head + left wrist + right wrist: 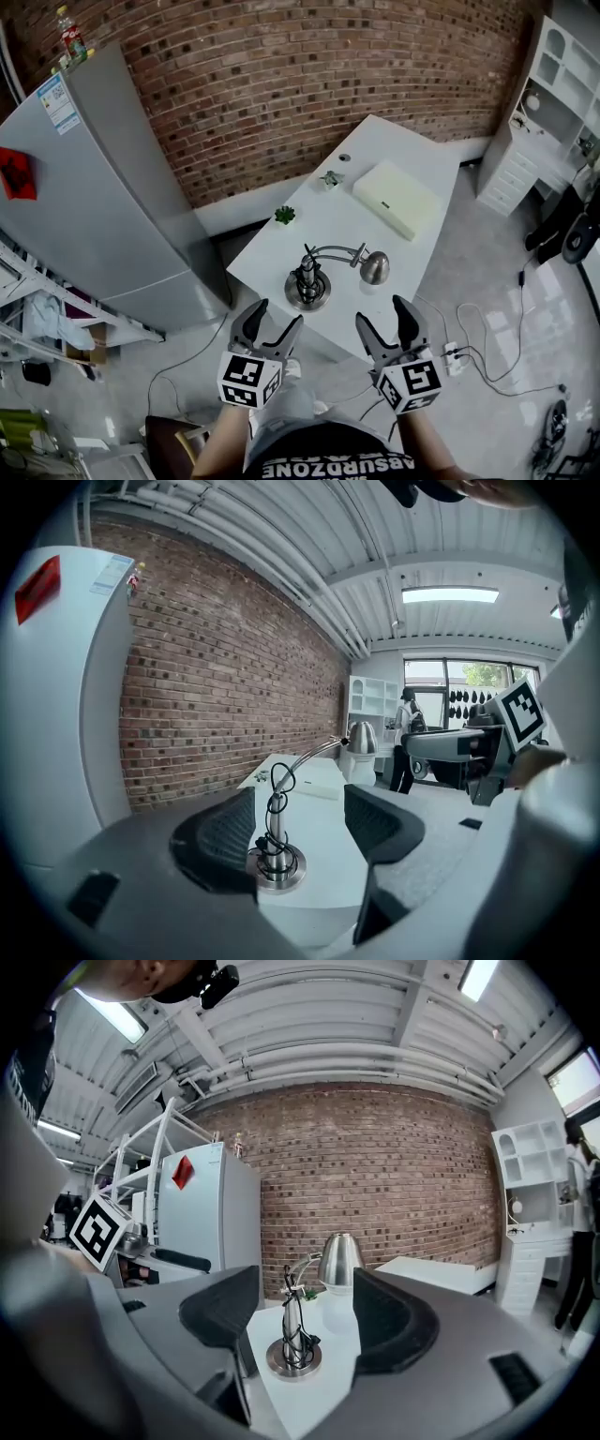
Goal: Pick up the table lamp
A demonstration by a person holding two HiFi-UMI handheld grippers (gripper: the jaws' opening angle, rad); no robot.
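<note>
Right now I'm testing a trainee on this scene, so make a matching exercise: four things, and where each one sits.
Things:
1. table lamp
2. cream box
3. bottle
4. dark green plant

Places:
A. on top of the refrigerator
B. near end of the table
C. far right part of the table
D. midway along the table's left edge

Pairs: 1-B, 2-C, 3-A, 4-D

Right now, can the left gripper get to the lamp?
Probably yes: the left gripper is open, the lamp stands just ahead of it, and nothing lies between them.
</note>
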